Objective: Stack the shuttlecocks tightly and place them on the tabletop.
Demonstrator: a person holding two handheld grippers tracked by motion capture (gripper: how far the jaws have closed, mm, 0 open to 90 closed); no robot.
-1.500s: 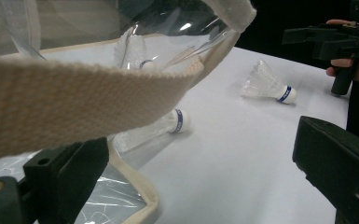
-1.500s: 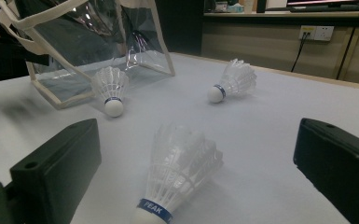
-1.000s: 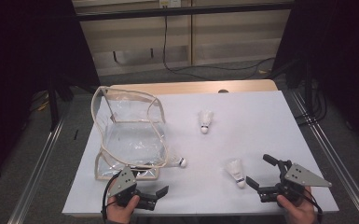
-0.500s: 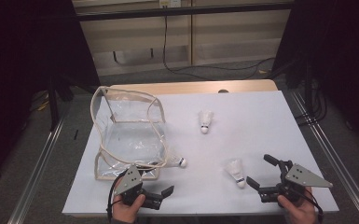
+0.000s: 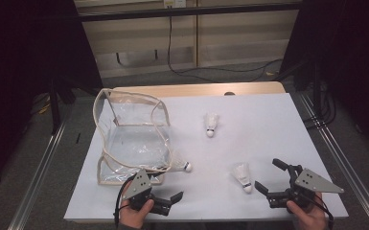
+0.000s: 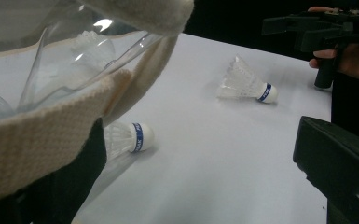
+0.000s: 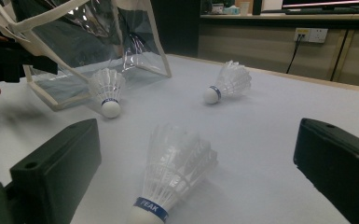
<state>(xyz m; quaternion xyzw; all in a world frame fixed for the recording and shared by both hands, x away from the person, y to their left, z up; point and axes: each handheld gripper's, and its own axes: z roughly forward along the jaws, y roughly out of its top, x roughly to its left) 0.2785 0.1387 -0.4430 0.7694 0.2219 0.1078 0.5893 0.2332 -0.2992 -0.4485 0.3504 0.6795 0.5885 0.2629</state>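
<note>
Your left gripper [image 5: 171, 203] has turned over the last second, its jaws now wide and pointing right along the table's near edge, just below the clear bag [image 5: 132, 139]; in the left gripper view the bag's woven trim [image 6: 42, 140] hangs over one jaw, so I judge you are lining up on the bag's rim rather than on a shuttlecock; your right gripper [image 5: 269, 178] has stayed put, jaws spread wide with nothing between them, the nearest shuttlecock [image 5: 242, 175] just beside its tips; a second shuttlecock [image 5: 181, 164] lies touching the bag's front corner, cork outward; a third shuttlecock [image 5: 211, 124] sits well apart, toward the far side of the white table [image 5: 268, 124]; the bag's loose strap [image 5: 124, 165] may snag your left jaw; nothing blocks the right.
</note>
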